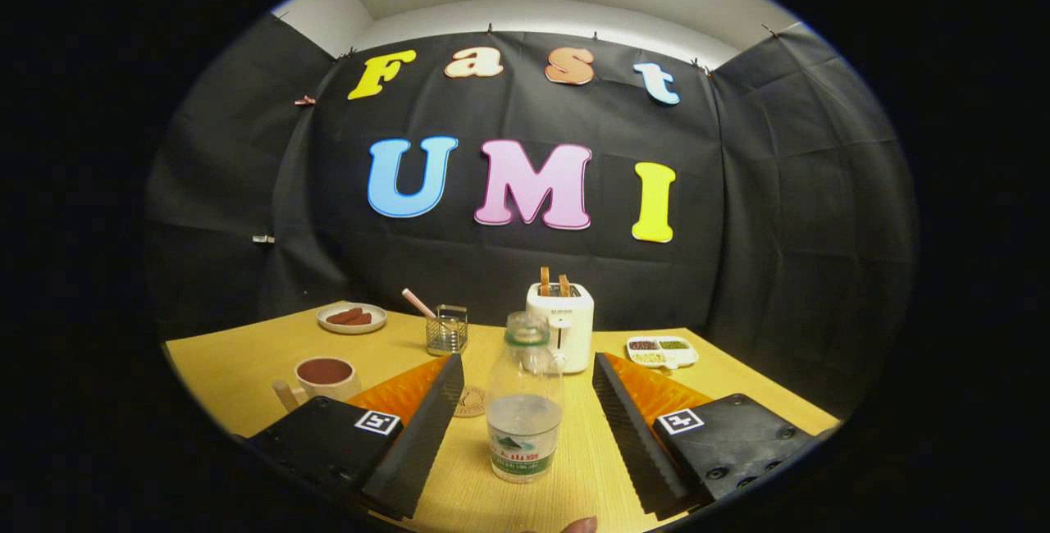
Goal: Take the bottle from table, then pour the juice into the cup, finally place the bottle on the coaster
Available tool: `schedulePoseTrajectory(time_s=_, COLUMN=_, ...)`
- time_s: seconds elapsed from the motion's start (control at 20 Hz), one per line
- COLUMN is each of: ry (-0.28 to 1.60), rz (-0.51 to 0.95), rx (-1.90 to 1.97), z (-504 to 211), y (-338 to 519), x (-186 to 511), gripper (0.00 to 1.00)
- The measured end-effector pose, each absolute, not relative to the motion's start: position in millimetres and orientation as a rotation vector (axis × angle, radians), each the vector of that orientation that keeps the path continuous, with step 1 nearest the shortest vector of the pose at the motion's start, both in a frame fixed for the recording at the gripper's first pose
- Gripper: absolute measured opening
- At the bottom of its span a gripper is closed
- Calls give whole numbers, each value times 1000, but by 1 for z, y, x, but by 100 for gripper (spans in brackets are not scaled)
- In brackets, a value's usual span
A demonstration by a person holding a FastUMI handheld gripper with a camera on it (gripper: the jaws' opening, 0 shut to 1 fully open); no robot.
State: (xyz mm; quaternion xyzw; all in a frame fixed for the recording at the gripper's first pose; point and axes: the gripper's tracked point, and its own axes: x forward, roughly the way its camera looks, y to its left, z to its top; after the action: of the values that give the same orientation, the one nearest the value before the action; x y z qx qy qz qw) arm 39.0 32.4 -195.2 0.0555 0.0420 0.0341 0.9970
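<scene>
While the gripper (525, 426) stood wide open and held nothing, the clear plastic bottle with a green-banded label (524, 402) sat upright on the yellow wooden counter (246, 361) between its fingers, touching neither. A lopsided closing could have tipped the light, partly filled bottle toward the beige cup (325, 376) at ten o'clock, or squeezed its thin wall.
</scene>
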Motion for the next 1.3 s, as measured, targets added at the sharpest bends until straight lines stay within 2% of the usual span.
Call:
schedulePoseTrajectory(time_s=0.65, ry=124, rz=115, rx=149, z=-272, y=44, x=66, gripper=97)
schedulePoseTrajectory(time_s=0.75, ry=131, rz=125, rx=165, z=-279, y=45, x=71, gripper=92)
schedulePoseTrajectory(time_s=0.8, ry=122, rz=129, rx=182, z=-277, y=45, x=71, gripper=78)
schedulePoseTrajectory(time_s=0.95, ry=153, rz=141, rx=180, z=-277, y=46, x=78, gripper=76)
schedulePoseTrajectory(time_s=1.1, ry=161, rz=147, rx=121, z=-267, y=39, x=76, gripper=68)
schedulePoseTrajectory(time_s=1.3, ry=143, rz=169, rx=-39, z=-236, y=34, x=72, gripper=68)
